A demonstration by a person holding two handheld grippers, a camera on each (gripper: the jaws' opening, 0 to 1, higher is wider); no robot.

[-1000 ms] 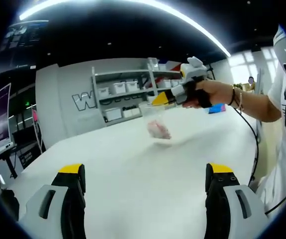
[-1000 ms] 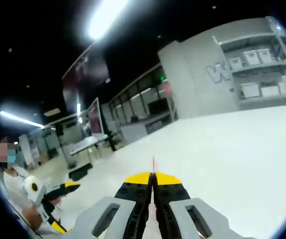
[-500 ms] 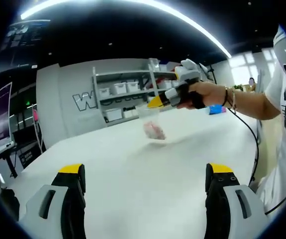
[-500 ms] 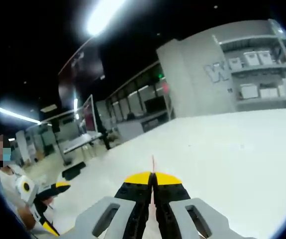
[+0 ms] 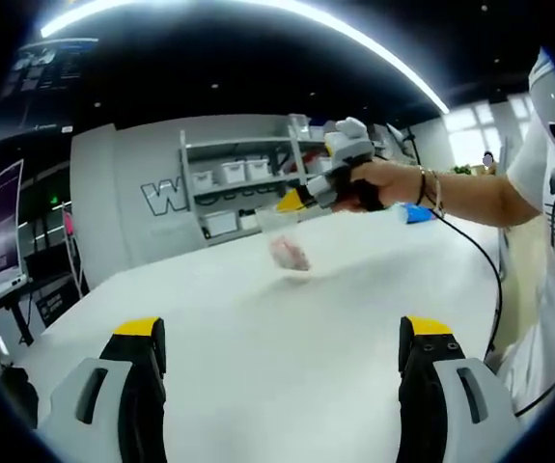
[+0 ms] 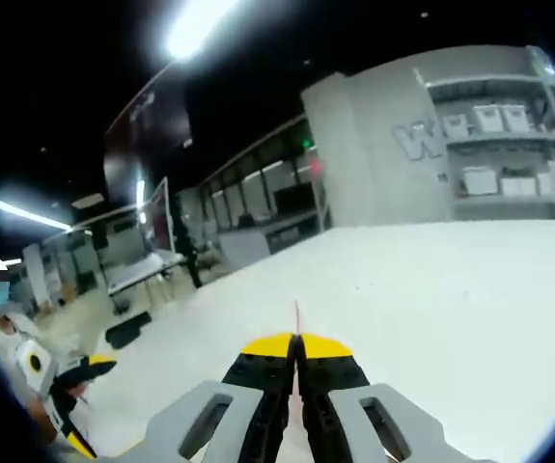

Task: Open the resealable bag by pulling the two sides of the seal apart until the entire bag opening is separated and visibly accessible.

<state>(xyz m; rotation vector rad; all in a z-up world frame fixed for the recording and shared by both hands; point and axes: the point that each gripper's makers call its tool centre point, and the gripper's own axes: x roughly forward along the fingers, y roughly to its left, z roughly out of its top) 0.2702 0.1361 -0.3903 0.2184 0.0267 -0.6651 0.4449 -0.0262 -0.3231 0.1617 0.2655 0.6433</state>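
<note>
My right gripper (image 5: 291, 200) pinches the clear, floppy bag (image 5: 285, 241) by its top edge | bag hangs lengthwise down over smooth white worktop (image 5: 287, 338) | left gripper (image 5: 285, 338) spread wide, holding nothing

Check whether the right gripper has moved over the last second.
Yes. In the left gripper view the right gripper with the bag has shifted left against the shelf.

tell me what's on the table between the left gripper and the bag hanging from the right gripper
Nothing: in the left gripper view, bare white table runs from the open left gripper to the bag held up by the right gripper.
</note>
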